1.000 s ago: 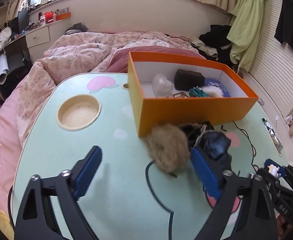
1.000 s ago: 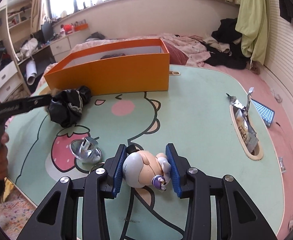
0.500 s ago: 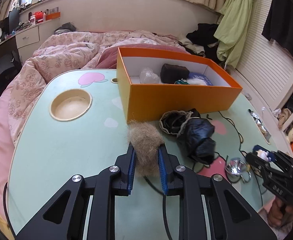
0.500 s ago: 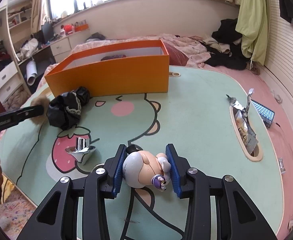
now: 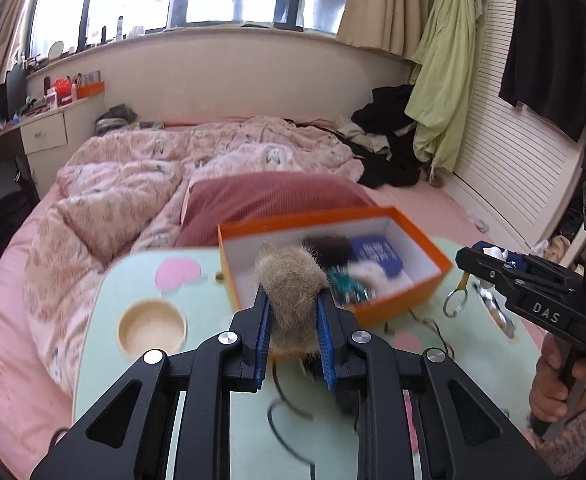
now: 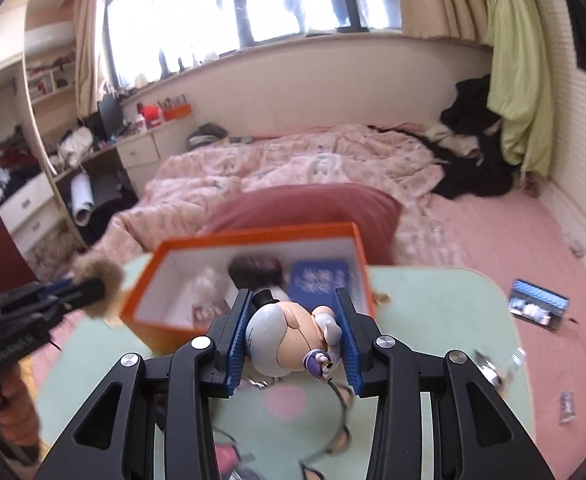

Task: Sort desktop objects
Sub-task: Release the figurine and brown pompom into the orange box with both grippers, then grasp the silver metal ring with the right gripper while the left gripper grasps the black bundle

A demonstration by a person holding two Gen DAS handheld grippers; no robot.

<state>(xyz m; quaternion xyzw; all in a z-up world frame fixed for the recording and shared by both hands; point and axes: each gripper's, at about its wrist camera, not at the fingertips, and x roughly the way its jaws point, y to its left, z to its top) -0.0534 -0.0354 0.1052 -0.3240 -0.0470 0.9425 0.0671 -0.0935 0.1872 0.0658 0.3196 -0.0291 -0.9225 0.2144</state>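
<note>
Orange cardboard box (image 5: 393, 304) sits on the green table (image 5: 105, 312). Left claw (image 5: 293, 340) squeezes a fuzzy brown fur ball (image 5: 291, 280), right claw (image 6: 291, 342) squeezes a small round-headed toy figure (image 6: 289, 334). Both are lifted near the box. Next: move over it and let go.

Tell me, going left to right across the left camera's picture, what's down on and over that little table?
Round cup hollow → fuzzy brown ball in the left tongs → orange box → metal ring dangling under the right tongs.
</note>
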